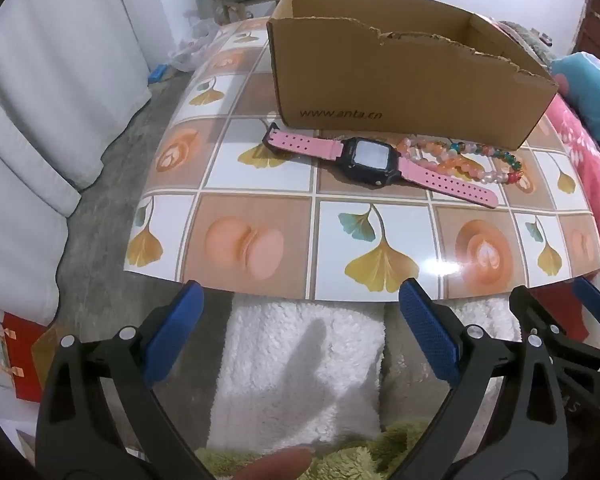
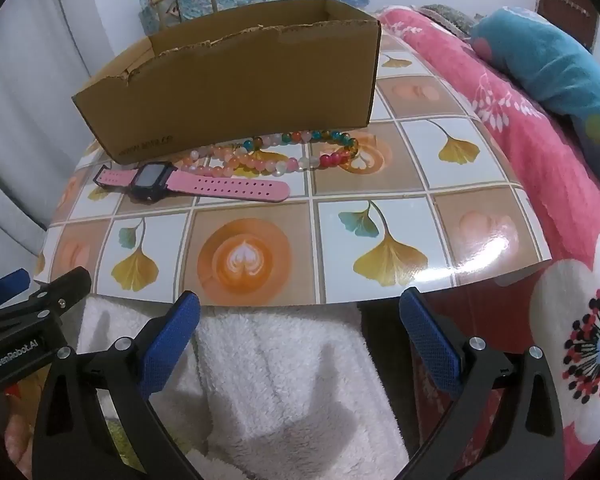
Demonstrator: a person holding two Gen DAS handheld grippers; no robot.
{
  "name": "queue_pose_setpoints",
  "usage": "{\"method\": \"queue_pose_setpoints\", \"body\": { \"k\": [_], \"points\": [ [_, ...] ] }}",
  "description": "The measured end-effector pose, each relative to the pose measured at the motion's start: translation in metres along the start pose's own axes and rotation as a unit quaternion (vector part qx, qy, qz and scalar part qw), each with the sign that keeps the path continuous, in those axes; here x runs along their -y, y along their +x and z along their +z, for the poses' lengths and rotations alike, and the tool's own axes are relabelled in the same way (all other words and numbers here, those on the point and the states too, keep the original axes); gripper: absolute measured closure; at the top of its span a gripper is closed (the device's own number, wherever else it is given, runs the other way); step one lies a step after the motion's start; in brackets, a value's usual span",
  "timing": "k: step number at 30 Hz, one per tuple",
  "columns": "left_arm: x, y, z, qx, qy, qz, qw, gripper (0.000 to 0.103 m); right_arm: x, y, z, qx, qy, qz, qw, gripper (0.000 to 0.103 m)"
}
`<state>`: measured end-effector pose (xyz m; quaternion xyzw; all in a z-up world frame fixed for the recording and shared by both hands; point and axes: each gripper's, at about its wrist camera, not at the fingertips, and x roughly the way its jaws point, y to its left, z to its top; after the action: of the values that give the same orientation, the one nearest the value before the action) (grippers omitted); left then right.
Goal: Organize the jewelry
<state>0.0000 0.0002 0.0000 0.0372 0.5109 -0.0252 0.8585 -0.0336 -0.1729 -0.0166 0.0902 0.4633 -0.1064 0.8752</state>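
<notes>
A pink-strapped watch [image 1: 374,160] with a dark case lies flat on the tiled table [image 1: 260,216], just in front of an open cardboard box [image 1: 400,80]. Bead bracelets [image 1: 468,160] in orange, pink and mixed colours lie beside it against the box. In the right wrist view the watch [image 2: 172,182] is at left, the bracelets [image 2: 276,154] in the middle, the box [image 2: 236,80] behind. My left gripper [image 1: 300,320] and right gripper [image 2: 300,324] both hang open short of the table's near edge, nothing between their blue pads.
A white fluffy garment [image 1: 300,368] covers the person's lap below the table edge. A pink floral blanket [image 2: 540,184] and a teal pillow [image 2: 548,68] lie to the right. Grey cushions [image 1: 40,120] and a red gift bag [image 1: 20,360] are at left.
</notes>
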Motion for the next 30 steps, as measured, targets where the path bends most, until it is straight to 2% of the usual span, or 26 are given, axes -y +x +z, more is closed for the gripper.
{"method": "queue_pose_setpoints", "body": {
  "k": [12, 15, 30],
  "points": [
    [-0.004, 0.009, -0.016, 0.006, 0.006, 0.001, 1.0, 0.008, 0.0, -0.002, -0.002, 0.0, 0.004, 0.002, 1.0, 0.006],
    [-0.002, 0.005, -0.003, -0.007, -0.001, 0.003, 1.0, 0.008, -0.002, -0.005, -0.002, 0.006, 0.002, 0.001, 1.0, 0.006],
    [-0.007, 0.01, -0.001, -0.017, -0.006, 0.007, 0.9998, 0.008, 0.002, 0.003, 0.007, -0.003, 0.0, -0.003, 1.0, 0.006]
  ]
}}
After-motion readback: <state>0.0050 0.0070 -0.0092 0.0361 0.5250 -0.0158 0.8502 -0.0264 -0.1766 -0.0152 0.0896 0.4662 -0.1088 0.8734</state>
